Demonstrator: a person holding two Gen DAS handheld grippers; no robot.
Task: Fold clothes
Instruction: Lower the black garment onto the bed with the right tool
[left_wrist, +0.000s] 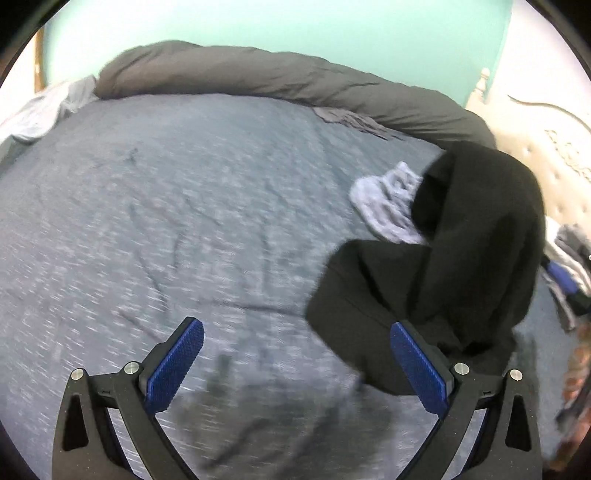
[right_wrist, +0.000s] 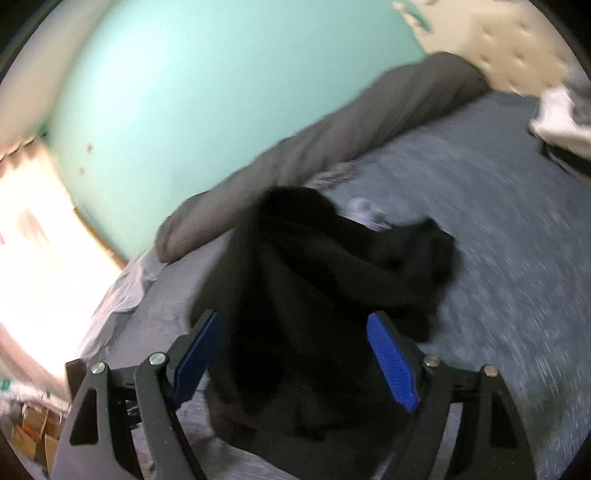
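A: On the grey-blue bedspread (left_wrist: 155, 192), toward the headboard end, we have the black garment (left_wrist: 436, 266) bunched in a heap. From our left gripper (left_wrist: 295, 365) it lies off to the right, just past the right-hand pad (left_wrist: 417, 369).

B: And from our right gripper (right_wrist: 295, 362) it sits dead ahead, filling the gap between the 2 blue pads (right_wrist: 391, 362). So the right hand is the nearer one, we judge.

A: Agreed. Are either of us holding it?

B: No. Both sets of jaws stand wide apart. On the right the cloth shows between the pads, but neither pad presses it. On the left there is only bedspread between them.

A: Which way does its length run?

B: Hard to tell; it is crumpled and the pictures are blurred. In the right view it seems to stretch away from us toward the dark rolled duvet (right_wrist: 332, 140).

A: A pale cloth (left_wrist: 388, 206) lies just behind it, partly hidden.

B: Then the right would go straight forward, the left would swing rightward.
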